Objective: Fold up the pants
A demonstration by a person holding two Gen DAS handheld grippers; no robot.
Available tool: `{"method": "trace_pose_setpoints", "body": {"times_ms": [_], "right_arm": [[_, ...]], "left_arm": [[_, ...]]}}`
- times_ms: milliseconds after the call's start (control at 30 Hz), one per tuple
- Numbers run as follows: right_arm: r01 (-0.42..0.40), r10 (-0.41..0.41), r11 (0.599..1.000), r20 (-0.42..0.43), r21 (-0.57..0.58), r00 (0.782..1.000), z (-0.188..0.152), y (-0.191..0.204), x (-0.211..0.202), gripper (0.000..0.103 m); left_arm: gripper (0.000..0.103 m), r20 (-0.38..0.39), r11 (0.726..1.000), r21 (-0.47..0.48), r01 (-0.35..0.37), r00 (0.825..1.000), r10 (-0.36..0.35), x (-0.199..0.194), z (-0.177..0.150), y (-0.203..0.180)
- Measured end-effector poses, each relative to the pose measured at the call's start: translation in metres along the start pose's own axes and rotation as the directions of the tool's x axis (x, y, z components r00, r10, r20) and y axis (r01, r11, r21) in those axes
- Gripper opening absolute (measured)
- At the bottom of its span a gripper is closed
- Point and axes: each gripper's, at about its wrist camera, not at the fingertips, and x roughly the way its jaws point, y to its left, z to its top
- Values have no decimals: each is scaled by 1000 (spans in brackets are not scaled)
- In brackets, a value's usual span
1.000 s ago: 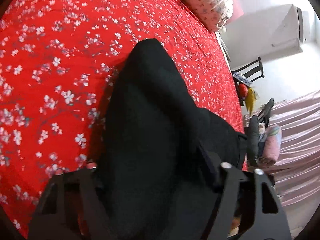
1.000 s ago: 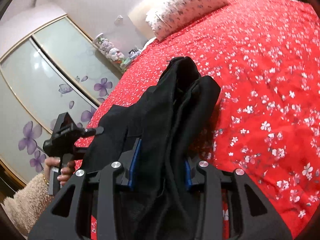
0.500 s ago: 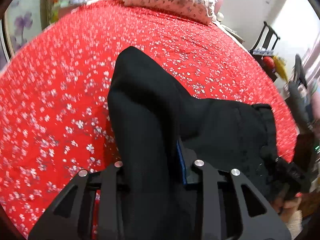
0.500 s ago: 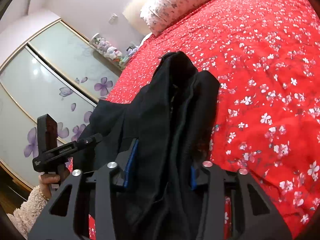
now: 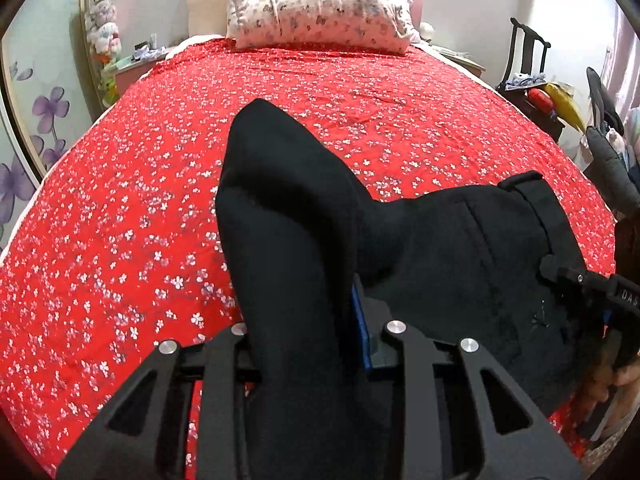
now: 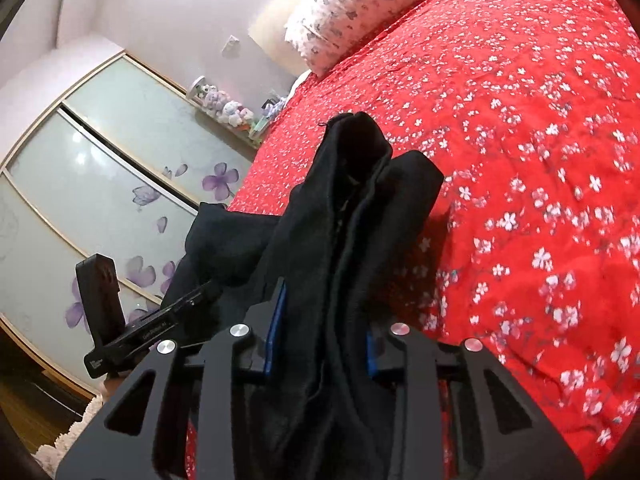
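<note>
Left gripper [image 5: 304,328]: jaws closed on a thick bunch of the black pants [image 5: 288,240] — cloth fills the gap and rises ahead in a peak.

Pants: held above the near edge of the red flowered bedspread [image 5: 120,200], slung between the two grippers; waistband end with belt loop toward the right, only partly resting on the bed.

Right gripper [image 6: 320,344]: jaws clamped on several gathered layers of the same pants, blue pads showing either side of the cloth.

Pillow [image 5: 320,16]: at the head of the bed, well apart from the pants.

Progress — early to middle, by judgement. The pants look doubled lengthwise but bunched; laying flat, smoothing and the crosswise folds remain.
</note>
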Motion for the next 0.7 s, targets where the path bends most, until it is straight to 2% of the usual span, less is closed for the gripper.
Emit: {"method": "trace_pose_setpoints", "body": {"times_ms": [133, 367, 533, 600, 700], "right_arm": [[-3, 3, 1000, 6, -4, 1000, 8, 0, -1, 32], [18, -16, 1000, 73, -26, 997, 43, 2, -4, 32], [70, -71, 997, 61, 19, 996, 51, -24, 13, 32], [108, -110, 992, 45, 59, 993, 47, -42, 22, 32], [91, -96, 993, 50, 80, 994, 44, -48, 22, 33]], "left_arm": [[28, 16, 1000, 4, 10, 1000, -10, -2, 11, -5], [29, 75, 1000, 19, 15, 997, -17, 6, 44, -18], [29, 36, 1000, 6, 27, 999, -28, 42, 53, -13], [33, 13, 1000, -19, 17, 1000, -17, 59, 51, -6], [42, 8, 995, -83, 48, 999, -47, 70, 45, 4]]}}
